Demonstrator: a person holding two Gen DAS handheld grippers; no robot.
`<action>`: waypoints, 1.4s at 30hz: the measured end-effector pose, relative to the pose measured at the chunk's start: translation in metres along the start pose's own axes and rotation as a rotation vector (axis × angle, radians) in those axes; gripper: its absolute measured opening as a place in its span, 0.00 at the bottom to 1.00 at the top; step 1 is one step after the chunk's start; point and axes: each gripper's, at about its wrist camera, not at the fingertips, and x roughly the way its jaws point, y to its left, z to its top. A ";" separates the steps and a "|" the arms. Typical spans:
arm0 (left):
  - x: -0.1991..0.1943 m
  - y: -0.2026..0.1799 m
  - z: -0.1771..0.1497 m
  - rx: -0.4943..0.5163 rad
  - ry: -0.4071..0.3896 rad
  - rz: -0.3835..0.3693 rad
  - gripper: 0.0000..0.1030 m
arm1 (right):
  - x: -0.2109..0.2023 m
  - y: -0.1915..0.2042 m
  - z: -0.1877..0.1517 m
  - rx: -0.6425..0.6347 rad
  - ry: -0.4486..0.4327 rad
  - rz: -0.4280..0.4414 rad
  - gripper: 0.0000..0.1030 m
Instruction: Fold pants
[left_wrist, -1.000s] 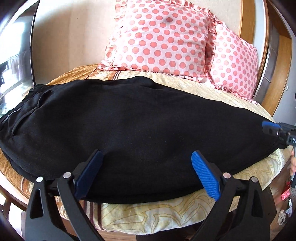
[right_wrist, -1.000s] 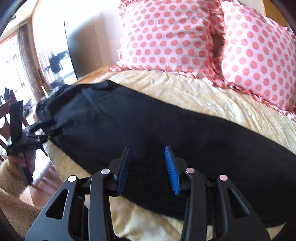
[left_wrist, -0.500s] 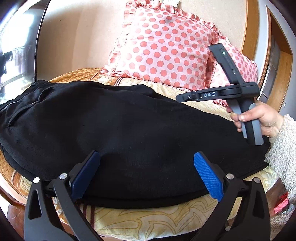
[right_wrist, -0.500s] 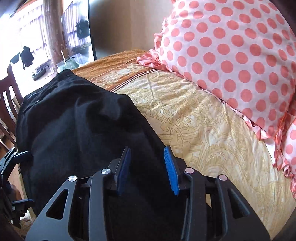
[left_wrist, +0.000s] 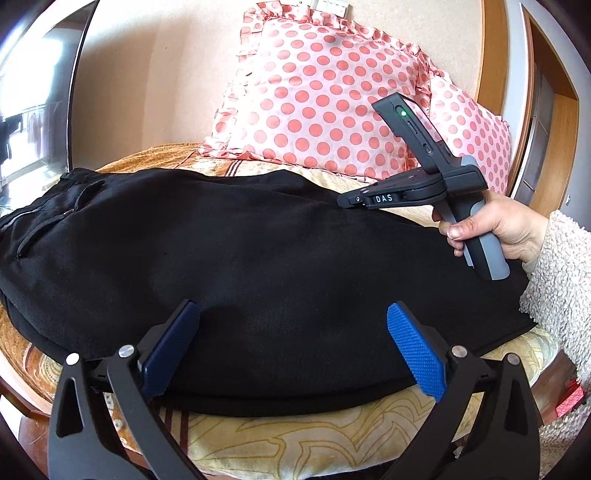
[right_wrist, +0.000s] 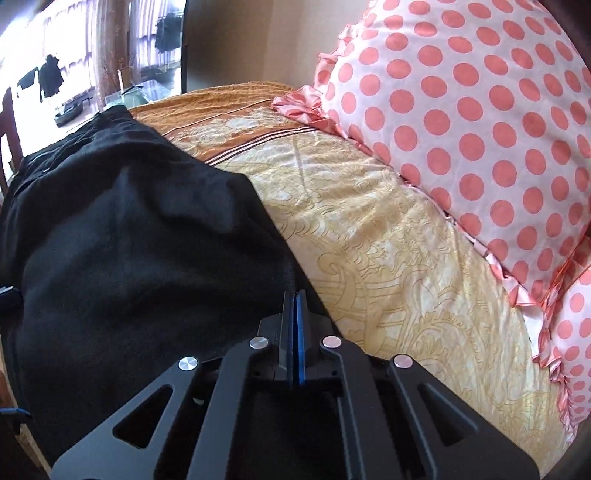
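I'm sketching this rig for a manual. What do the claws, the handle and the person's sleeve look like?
Each claw has black triangulated arms with silver rivets and ribbed blue pads. The right claw sits on a black body marked "DAS" with a green light and a grey handle. The right hand wears a fluffy cream sleeve.

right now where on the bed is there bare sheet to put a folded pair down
Bare sheet lies between the far edge of the black pants and the polka-dot pillows, a yellow patterned strip. A thin strip also shows at the near bed edge. The middle is covered by the pants, with the right gripper over their far edge.
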 end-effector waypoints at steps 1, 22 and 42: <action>0.000 0.000 0.000 0.001 0.001 0.000 0.98 | 0.002 -0.003 0.002 0.013 -0.006 -0.009 0.01; -0.010 0.006 0.034 -0.077 -0.048 -0.104 0.98 | -0.109 -0.136 -0.174 0.566 0.005 -0.151 0.33; 0.017 -0.024 0.006 0.033 0.077 -0.048 0.98 | -0.265 -0.285 -0.396 1.129 -0.079 -0.644 0.33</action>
